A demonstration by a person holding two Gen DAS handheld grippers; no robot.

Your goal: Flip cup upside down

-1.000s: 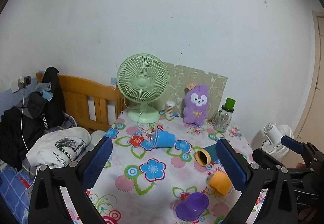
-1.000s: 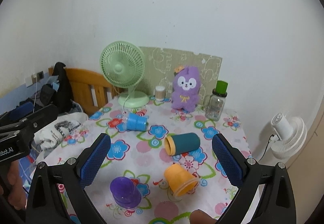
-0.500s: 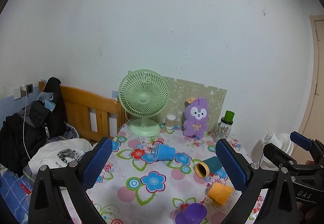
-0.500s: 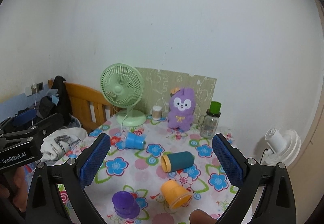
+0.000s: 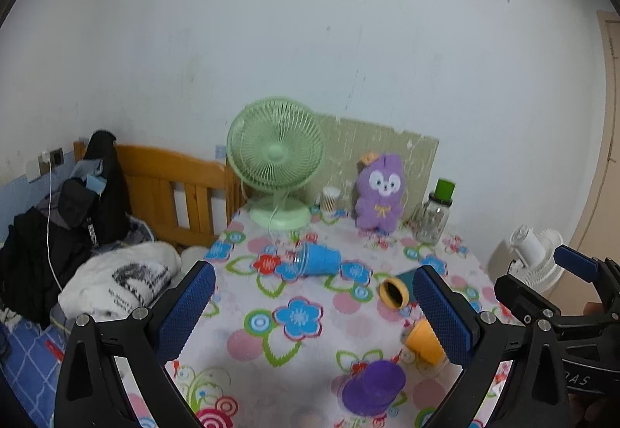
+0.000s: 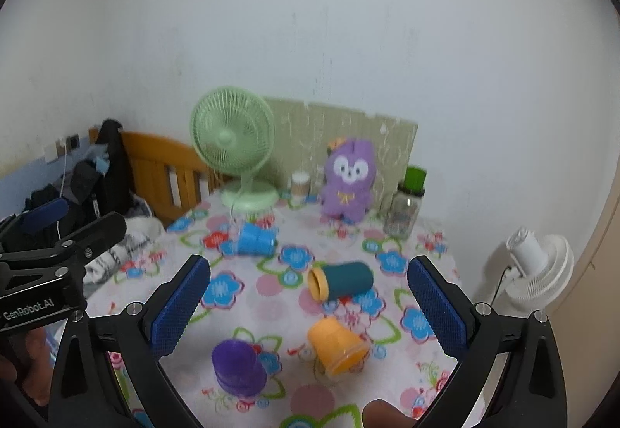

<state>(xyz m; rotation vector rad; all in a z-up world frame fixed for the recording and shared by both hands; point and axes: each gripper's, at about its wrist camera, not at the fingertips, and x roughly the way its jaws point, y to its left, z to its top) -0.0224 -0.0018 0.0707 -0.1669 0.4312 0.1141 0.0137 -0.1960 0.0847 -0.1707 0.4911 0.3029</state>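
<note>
Several cups lie on the floral table (image 6: 248, 296). A blue cup (image 6: 255, 239) lies on its side at the back, also in the left wrist view (image 5: 319, 260). A teal cup with an orange rim (image 6: 341, 280) lies on its side mid-table. An orange cup (image 6: 336, 345) lies on its side in front of it. A purple cup (image 6: 237, 365) stands upside down at the near left. My right gripper (image 6: 308, 311) is open and empty above the near cups. My left gripper (image 5: 312, 311) is open and empty, to the left of the right one.
A green desk fan (image 6: 232, 145), a purple plush toy (image 6: 348, 180), a small jar (image 6: 300, 183) and a green-lidded bottle (image 6: 407, 201) line the table's back edge. A wooden bed frame with clothes (image 5: 97, 203) is on the left. A white floor fan (image 6: 536, 265) stands at the right.
Both cameras tilted up and then back down a little. The cups have not moved. Both grippers stay open.
</note>
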